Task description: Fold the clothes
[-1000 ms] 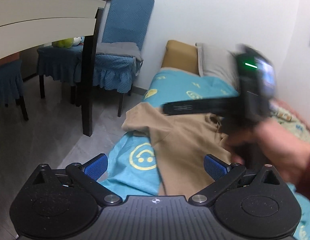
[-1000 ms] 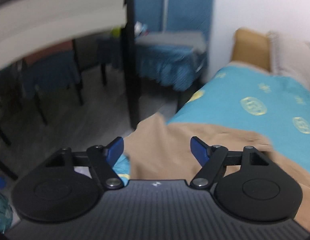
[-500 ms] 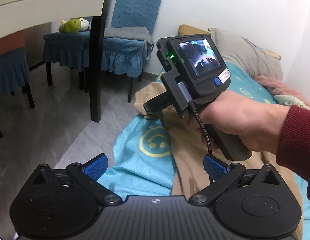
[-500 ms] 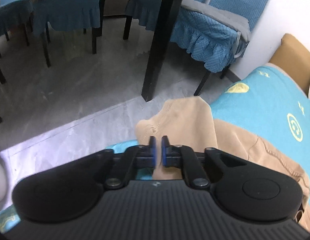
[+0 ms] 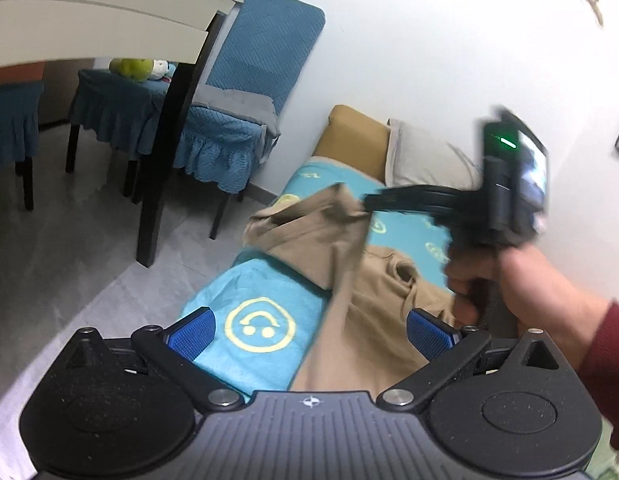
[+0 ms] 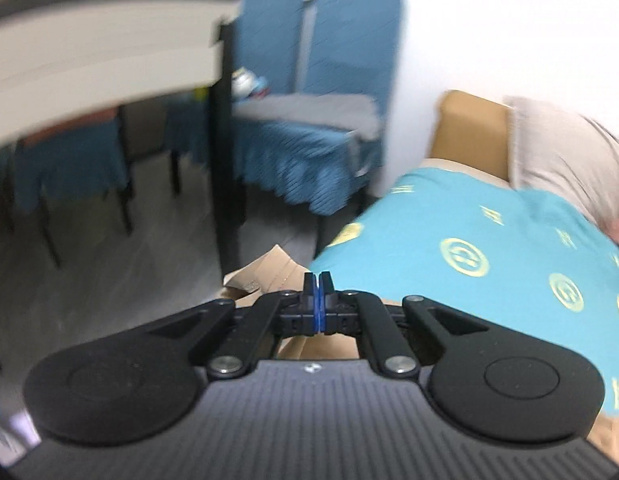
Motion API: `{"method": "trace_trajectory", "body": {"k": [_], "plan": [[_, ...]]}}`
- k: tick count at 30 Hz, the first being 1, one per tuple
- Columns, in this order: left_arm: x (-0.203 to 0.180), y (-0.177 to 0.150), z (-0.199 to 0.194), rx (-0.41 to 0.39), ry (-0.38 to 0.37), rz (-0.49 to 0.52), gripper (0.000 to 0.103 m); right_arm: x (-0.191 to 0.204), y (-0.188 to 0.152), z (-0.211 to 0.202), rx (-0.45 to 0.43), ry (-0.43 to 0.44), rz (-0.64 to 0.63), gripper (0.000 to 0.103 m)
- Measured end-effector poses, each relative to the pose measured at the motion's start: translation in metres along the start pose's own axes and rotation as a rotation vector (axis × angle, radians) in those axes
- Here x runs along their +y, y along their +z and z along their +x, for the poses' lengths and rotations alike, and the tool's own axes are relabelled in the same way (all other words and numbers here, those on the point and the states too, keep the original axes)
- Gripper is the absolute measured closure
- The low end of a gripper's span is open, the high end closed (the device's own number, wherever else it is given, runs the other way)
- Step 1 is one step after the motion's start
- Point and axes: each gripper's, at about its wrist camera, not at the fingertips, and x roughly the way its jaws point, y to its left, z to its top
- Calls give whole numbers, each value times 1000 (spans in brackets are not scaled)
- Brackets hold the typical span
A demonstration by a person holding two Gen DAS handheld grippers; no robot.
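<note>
The left tool (image 5: 309, 330) is held wide open and empty just above the tan garment (image 5: 361, 280), which is spread on the turquoise bedsheet (image 5: 265, 292); farther off, one corner is pinched and lifted by the closed right tool (image 6: 318, 286)

— Any writing to read here?
— No legible words or numbers. The turquoise bedsheet (image 5: 269, 312) carries yellow smiley-face signs (image 5: 260, 324); in the right wrist view its yellow round emblems (image 6: 464, 257) are too blurred to read.
</note>
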Motion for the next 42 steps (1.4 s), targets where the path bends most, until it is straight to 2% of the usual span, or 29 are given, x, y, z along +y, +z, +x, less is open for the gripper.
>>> {"method": "trace_trajectory", "body": {"k": [4,8,11,13,16,17,19,22,23,24,25,26,31,32,33,34,35,36,37,39,42], "plan": [[-1,0,3,7,-10,6,0,-46,-20,-29,-39,-55,166,100],[-5,-3,6,26,-32,22,0,-92,-66,-67,-92,-153,379,100],[-13,-7,12,43,-46,53,0,-118,-108,-86,-63,-226,507,100],[-18,-11,15,56,-51,75,0,-131,-135,-90,-9,-247,570,100],[-28,-17,18,72,-57,120,0,-141,-159,-101,33,-291,590,98],[-32,-19,19,76,-55,136,0,-144,-162,-106,21,-303,588,97],[-39,-23,20,82,-51,166,0,-146,-158,-115,-15,-322,560,97],[-45,-27,22,90,-40,195,0,-141,-138,-108,-35,-277,477,91],[-46,-28,23,93,-35,203,0,-135,-130,-102,-25,-241,439,70],[-47,-30,24,96,-31,210,0,-129,-123,-96,-15,-202,401,33],[-48,-31,25,99,-27,217,0,-121,-116,-90,-12,-155,368,17],[-48,-31,26,105,-22,213,0,-113,-111,-82,-20,-125,330,9],[-43,-32,29,120,-4,203,0,-80,-86,-37,-23,-35,160,10],[-43,-32,30,125,-2,202,0,-77,-82,-27,2,-12,126,19],[-42,-32,32,129,-1,201,0,-73,-79,-16,45,-7,91,48],[-41,-32,33,134,0,200,0,-70,-77,-6,82,-8,60,59],[-41,-32,34,139,-2,200,0,-72,-76,-2,83,-43,59,80],[-41,-33,35,141,-4,202,0,-74,-75,2,84,-77,59,92],[-41,-33,36,142,-6,204,0,-77,-74,4,77,-110,64,92],[-42,-33,35,125,-16,202,0,-95,-74,-12,-47,-160,157,96],[-45,-36,35,117,-35,209,0,-133,-83,-34,-160,-253,372,96]]}}
